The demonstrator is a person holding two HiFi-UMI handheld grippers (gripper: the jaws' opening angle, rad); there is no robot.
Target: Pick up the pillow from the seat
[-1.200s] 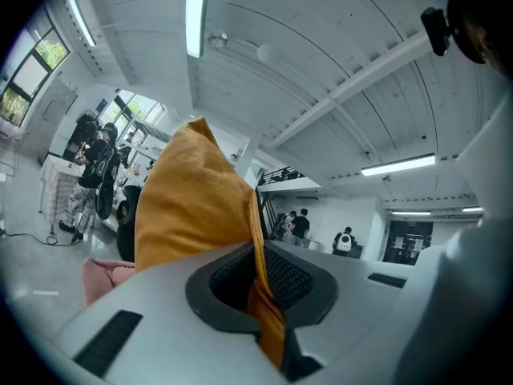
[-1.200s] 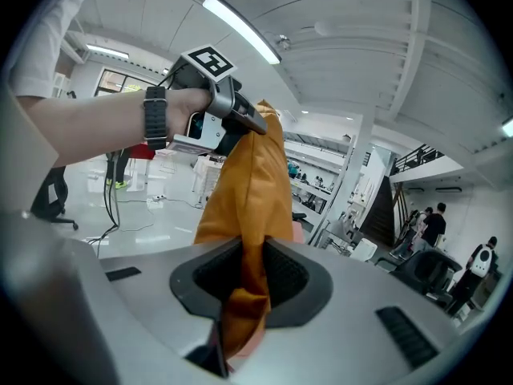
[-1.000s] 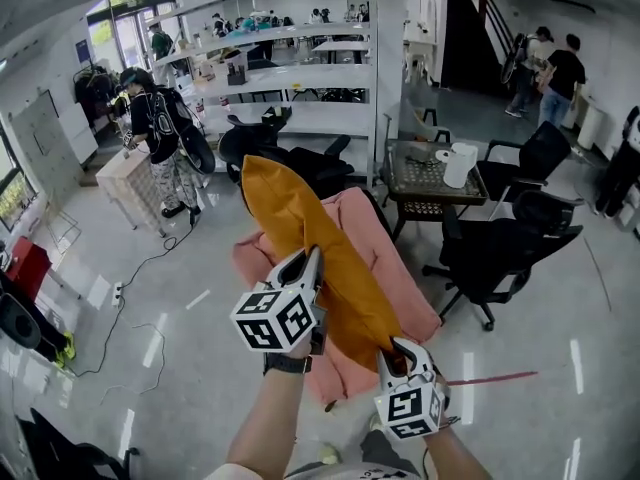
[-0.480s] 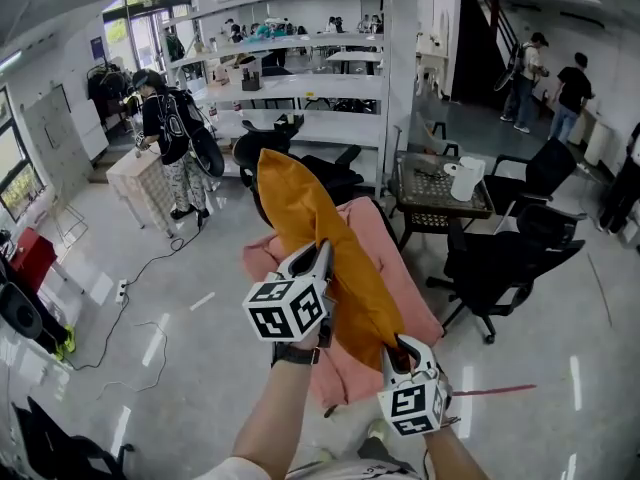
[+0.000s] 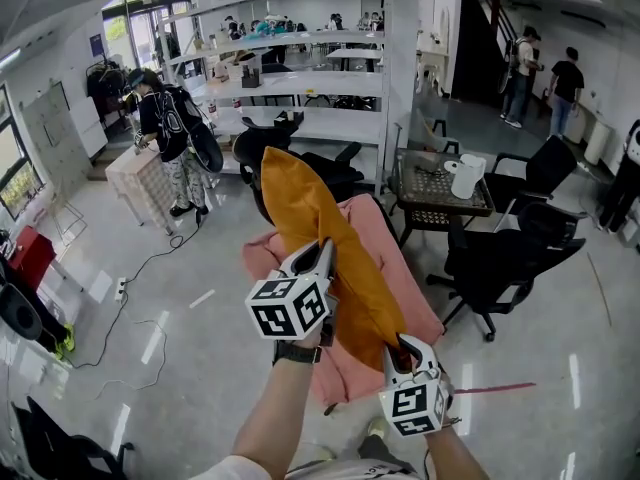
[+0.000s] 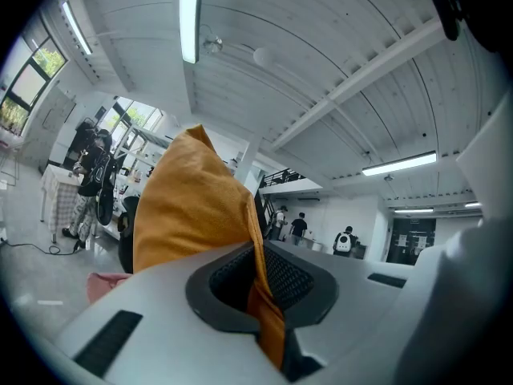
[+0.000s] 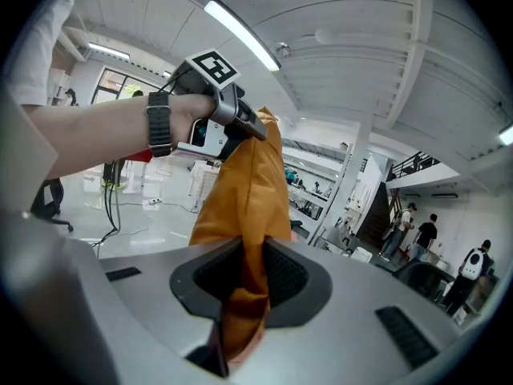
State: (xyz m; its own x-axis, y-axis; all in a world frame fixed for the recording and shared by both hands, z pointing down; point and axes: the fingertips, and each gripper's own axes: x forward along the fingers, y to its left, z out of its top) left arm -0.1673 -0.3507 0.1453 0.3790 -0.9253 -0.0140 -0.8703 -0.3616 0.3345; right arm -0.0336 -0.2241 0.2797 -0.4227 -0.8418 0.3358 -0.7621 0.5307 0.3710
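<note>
Pillow [image 5: 320, 238] lengthwise away, tip upward

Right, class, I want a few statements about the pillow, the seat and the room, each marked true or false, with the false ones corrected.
1. The left gripper and the right gripper are both shut on the orange pillow. True.
2. The pillow lies flat on the pink seat. False: the grippers hold it up at a tilt.
3. A white jug stands on the small table to the right of the seat. True.
4. Someone sits in the black office chair beside the seat. False: nobody sits in it.
</note>
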